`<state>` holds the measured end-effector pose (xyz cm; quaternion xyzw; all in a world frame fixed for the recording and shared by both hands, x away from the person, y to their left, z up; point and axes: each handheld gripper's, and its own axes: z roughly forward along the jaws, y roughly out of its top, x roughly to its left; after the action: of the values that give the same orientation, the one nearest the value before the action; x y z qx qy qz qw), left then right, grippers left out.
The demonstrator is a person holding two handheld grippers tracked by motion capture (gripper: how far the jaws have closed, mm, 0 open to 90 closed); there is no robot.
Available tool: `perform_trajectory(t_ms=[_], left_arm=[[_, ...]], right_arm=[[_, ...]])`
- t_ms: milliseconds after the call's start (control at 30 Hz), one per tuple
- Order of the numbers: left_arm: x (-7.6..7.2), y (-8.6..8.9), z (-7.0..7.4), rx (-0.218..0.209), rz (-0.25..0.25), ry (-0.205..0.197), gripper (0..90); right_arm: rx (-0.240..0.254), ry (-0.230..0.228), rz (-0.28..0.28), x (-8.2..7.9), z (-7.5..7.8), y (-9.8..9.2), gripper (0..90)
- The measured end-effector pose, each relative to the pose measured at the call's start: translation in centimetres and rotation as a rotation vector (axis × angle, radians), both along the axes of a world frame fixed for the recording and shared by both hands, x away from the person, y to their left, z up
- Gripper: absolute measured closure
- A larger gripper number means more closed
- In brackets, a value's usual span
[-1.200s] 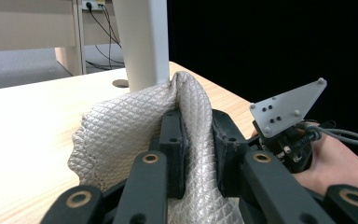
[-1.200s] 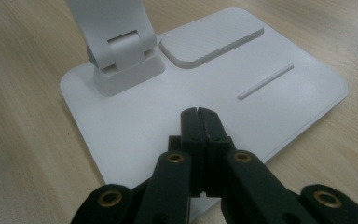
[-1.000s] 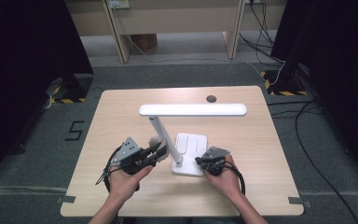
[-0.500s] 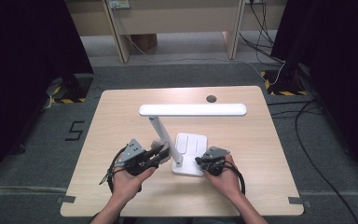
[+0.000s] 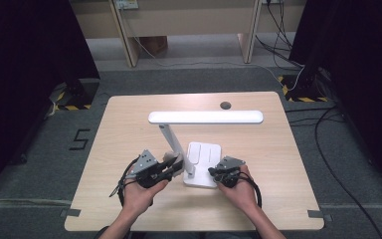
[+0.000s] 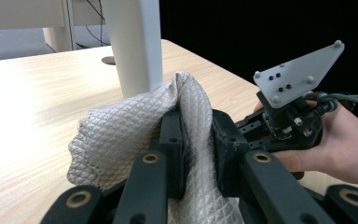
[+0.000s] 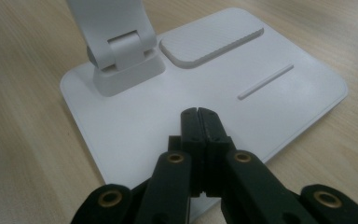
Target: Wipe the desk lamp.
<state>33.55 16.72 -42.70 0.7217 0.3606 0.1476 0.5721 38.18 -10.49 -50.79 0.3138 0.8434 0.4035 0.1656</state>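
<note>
A white desk lamp [image 5: 199, 149] stands on the desk [image 5: 288, 164] near the middle of its near edge, with its flat base [image 7: 279, 107] just in from that edge and its long light bar [image 5: 206, 117] running left to right above the centre of the desk. The left hand-held gripper [image 5: 171, 167] sits just left of the lamp's slanted stem [image 6: 137, 46], jaws pressed tight on a grey quilted cloth [image 6: 130, 130]; the cloth bunches up between the jaws and spills out to the left, touching the foot of the stem. The right hand-held gripper [image 7: 198, 114] has its jaws fully together with nothing between them, the tips resting over the near right part of the base, beside the hinge block [image 7: 123, 60]. A small dark round hole [image 5: 225, 105] lies near the far edge of the desk.
</note>
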Motion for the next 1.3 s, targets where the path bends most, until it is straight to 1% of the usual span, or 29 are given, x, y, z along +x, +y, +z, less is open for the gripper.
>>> perform_trajectory(t_ms=[633,867,900,1300], left_arm=[[0.3,-0.9,-1.6,0.017,-0.017,0.037,76.2],[0.5,-1.3,-2.1,0.029,-0.027,0.044,76.2],[0.6,-1.4,-2.2,0.025,-0.029,0.044,76.2],[0.9,-2.1,-3.3,0.045,-0.046,0.066,76.2]], right_arm=[[0.001,0.001,0.001,0.0,0.0,0.0,90.0],[-0.001,-0.001,0.001,0.0,0.0,0.0,90.0],[-0.001,-0.001,0.002,0.0,0.0,0.0,90.0],[-0.002,-0.001,0.002,0.0,0.0,0.0,90.0]])
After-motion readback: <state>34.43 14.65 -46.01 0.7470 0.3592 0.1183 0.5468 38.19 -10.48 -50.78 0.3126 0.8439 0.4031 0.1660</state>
